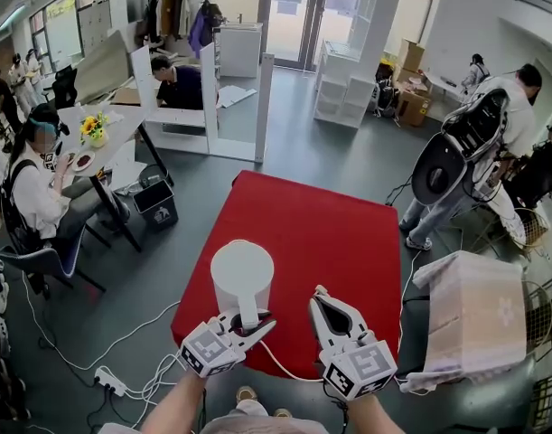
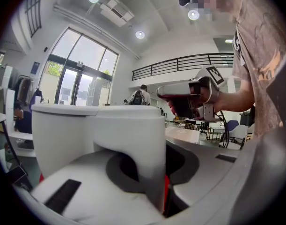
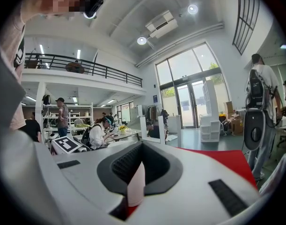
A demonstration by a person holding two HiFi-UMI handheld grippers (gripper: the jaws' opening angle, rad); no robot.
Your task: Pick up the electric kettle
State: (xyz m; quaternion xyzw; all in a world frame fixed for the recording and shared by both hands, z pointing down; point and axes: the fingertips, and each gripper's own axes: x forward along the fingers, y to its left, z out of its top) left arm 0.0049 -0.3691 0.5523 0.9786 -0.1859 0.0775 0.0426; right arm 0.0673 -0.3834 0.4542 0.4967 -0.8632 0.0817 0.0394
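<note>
A white electric kettle (image 1: 242,274) stands upright near the front left corner of the red table (image 1: 330,215). My left gripper (image 1: 248,325) reaches in from the front, one jaw on each side of the kettle's handle (image 1: 247,316). In the left gripper view the handle (image 2: 133,144) fills the space between the jaws, with a thin red sliver of table still showing on its right side. My right gripper (image 1: 319,295) hovers just right of the kettle, jaws together with nothing in them. It also appears in the left gripper view as the right gripper (image 2: 162,92), held in a hand.
A white cord (image 1: 285,364) runs from the kettle off the table's front edge. A power strip (image 1: 108,382) lies on the floor at left. A cloth-covered stand (image 1: 474,319) is at the right. A person with a backpack (image 1: 474,143) stands beyond it. Desks with seated people (image 1: 41,179) are at left.
</note>
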